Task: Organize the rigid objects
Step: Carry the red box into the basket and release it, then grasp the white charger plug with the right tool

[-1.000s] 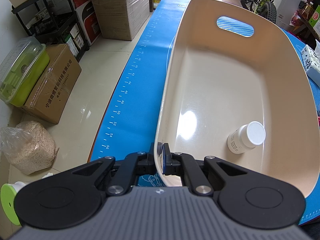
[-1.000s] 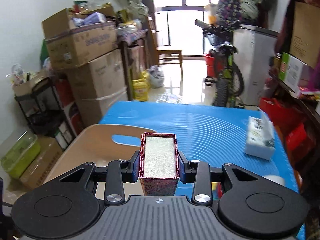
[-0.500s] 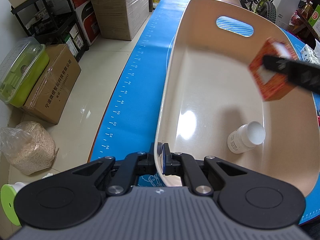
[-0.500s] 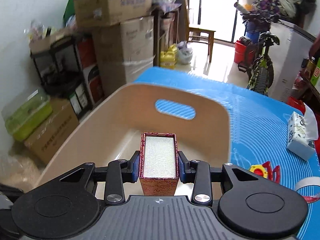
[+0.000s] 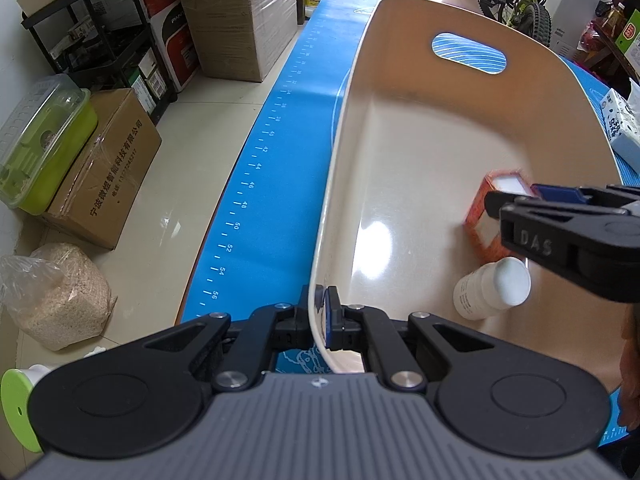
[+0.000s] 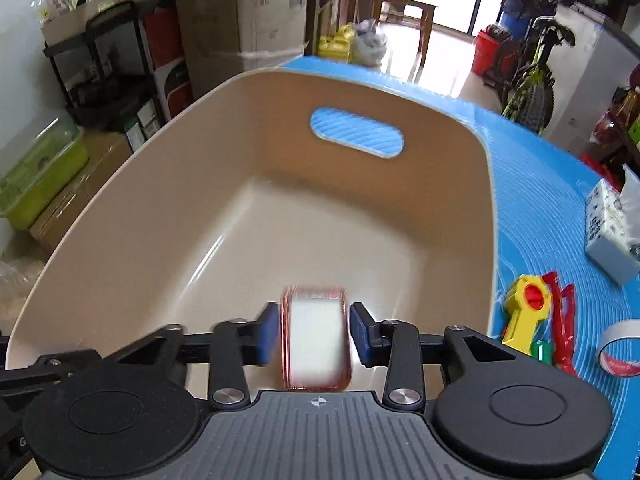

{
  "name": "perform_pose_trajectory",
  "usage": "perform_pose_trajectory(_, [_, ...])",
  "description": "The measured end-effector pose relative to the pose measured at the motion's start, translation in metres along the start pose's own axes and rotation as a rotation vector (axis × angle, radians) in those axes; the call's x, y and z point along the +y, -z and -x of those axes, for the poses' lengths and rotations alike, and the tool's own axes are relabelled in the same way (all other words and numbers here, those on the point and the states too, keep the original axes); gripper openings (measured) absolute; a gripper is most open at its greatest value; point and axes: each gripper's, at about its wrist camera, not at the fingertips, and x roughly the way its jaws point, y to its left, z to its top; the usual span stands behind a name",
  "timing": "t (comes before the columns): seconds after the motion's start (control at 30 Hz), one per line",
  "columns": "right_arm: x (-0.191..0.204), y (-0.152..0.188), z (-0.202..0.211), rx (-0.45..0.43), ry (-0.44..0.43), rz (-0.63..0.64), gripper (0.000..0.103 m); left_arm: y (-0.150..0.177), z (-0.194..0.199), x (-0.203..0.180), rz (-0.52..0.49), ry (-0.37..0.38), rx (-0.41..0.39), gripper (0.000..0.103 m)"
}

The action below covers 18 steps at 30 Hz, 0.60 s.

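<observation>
Right claw [image 6: 314,334] has just been opening, its pads parted from one red box [image 6: 314,336] between them.
Left claw [image 5: 323,316] is clenched on the bin [image 5: 400,152] rim at 6 o'clock; one white bottle [image 5: 490,292] is seen inside.

The large beige plastic tub [image 6: 160,208] has a smooth, glossy inside that mirrors window light at the frame's centre. Under it, the blue rubbery mat [image 6: 532,208] looks matt and finely ridged. The small red box [image 6: 314,336], low in the frame, seems to be glossy printed card with a pale face, though it is blurred. The white plastic bottle [image 5: 486,292] at lower right has a paper label. Brown cardboard cartons [image 5: 240,12] at the top carry shiny clear wrap.
</observation>
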Motion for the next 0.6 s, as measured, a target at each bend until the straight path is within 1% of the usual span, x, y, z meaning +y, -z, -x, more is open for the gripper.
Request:
perform_pose_trajectory(0.03, [-0.002, 0.000, 0.003, -0.005, -0.006, 0.003, 0.058, 0.000, 0.000, 0.000, 0.000, 0.001, 0.000, 0.007])
perform_pose_trajectory(0.1, [-0.004, 0.001, 0.009, -0.020, -0.025, 0.000, 0.061, 0.000, 0.000, 0.000, 0.000, 0.002, 0.000, 0.007])
perform_pose_trajectory(0.23, [-0.010, 0.002, 0.030, -0.071, -0.046, -0.027, 0.075, 0.000, 0.000, 0.001, 0.001, 0.002, 0.000, 0.007])
perform_pose_trajectory(0.4, [-0.032, 0.006, 0.065, -0.139, -0.074, -0.112, 0.079, 0.000, 0.000, 0.001, 0.001, 0.003, 0.000, 0.007])
perform_pose_trajectory(0.6, [-0.067, 0.018, 0.099, -0.213, -0.047, -0.175, 0.080, 0.000, 0.001, 0.002, 0.003, 0.009, 0.000, 0.007])
